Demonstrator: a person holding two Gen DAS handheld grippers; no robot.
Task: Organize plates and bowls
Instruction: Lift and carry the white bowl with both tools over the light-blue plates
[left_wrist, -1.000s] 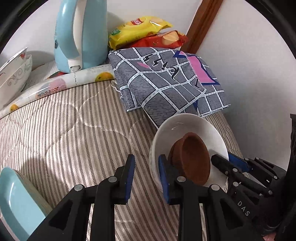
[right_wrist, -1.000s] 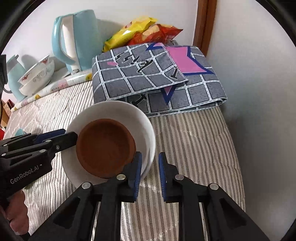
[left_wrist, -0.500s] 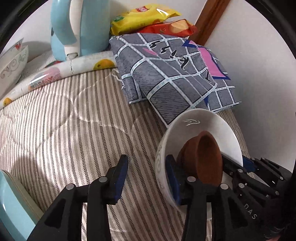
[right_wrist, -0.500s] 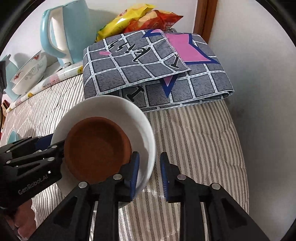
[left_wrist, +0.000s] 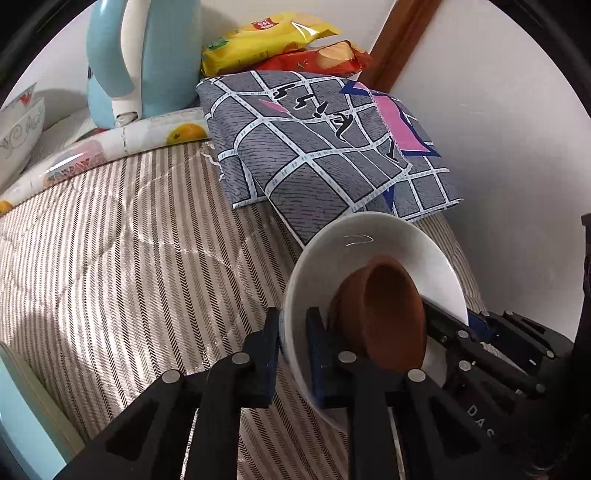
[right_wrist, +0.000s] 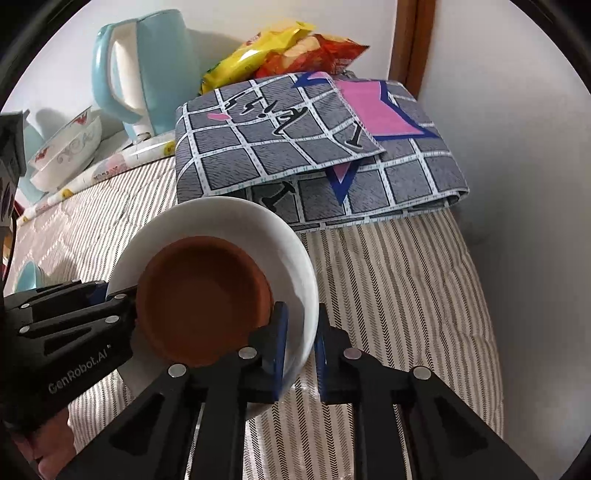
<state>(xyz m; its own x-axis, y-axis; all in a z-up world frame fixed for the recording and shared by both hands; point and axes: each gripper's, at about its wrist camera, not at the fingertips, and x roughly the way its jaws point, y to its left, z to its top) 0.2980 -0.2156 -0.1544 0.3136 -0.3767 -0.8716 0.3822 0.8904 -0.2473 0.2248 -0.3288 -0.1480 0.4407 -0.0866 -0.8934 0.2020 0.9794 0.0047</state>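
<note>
Left wrist: both grippers pinch white bowl rim

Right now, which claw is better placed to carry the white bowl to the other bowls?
Probably the left claw: it clamps the white bowl on the side nearer the patterned bowls, which sit far left in the right wrist view.

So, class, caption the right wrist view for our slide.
Two hand-held grippers grip white bowl holding brown bowl.
</note>
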